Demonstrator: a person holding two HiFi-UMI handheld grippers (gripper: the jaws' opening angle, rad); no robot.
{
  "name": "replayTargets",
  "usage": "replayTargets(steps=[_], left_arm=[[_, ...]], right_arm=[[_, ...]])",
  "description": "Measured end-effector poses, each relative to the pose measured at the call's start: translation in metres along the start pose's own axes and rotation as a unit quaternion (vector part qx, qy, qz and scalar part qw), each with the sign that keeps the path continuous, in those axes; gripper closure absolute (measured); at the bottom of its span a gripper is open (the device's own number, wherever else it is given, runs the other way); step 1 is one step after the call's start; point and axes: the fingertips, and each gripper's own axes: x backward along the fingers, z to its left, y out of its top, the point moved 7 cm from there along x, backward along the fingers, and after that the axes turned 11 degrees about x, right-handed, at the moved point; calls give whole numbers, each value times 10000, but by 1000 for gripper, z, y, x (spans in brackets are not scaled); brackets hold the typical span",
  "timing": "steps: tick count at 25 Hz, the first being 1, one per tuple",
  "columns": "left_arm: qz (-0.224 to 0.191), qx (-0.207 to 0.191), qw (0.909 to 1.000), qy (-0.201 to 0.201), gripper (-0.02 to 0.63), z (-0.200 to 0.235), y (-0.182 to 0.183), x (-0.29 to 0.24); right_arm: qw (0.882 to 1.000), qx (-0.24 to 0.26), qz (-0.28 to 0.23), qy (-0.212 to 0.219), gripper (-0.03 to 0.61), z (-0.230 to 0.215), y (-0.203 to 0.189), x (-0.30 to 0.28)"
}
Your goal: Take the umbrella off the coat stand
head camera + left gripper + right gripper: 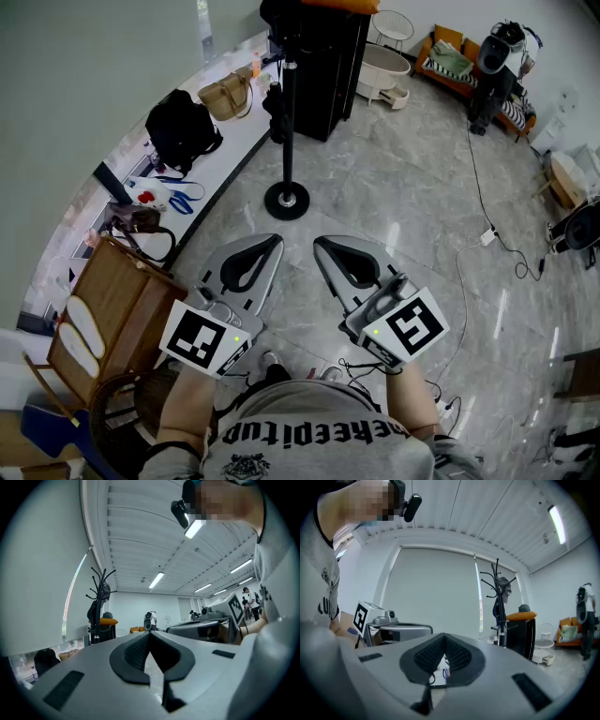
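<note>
The black coat stand (287, 141) rises from a round base on the marble floor, straight ahead of both grippers. A dark folded umbrella (276, 111) hangs beside its pole; in the right gripper view the umbrella (498, 615) shows as a dark blue bundle under the hooks. In the left gripper view the coat stand (97, 603) is far off at the left. My left gripper (270, 244) and right gripper (325, 246) are held level, side by side, well short of the stand. Both are shut with nothing between their jaws. Seen from the gripper cameras, the left gripper (149, 634) and right gripper (443, 637) have their pads together.
A black cabinet (326, 66) with an orange thing on top stands just behind the stand. At the left, a white ledge (223, 155) holds a black backpack (180, 129) and a tan handbag (228, 94). A wooden chair (111, 309) is near left. A cable (495, 234) crosses the floor at the right.
</note>
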Motion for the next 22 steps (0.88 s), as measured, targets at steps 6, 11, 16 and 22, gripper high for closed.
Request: replayTargets(steps=[6,11,16,22], left_arm=[[37,-58,9999,-103,598,9,0,0],[37,-39,9998,-207,598,19,0,2],[39,16,9995,-301,598,30,-1,6],[204,104,9984,-521,598,42,-8,11]], right_arm=[[10000,31,-3,-37,569,3,0,-11],[9999,57,27,-141,569,8,0,-19],[9996,65,108,-264,569,13,-1,-27],[9992,-182,190,-302,568,22,-8,-37]])
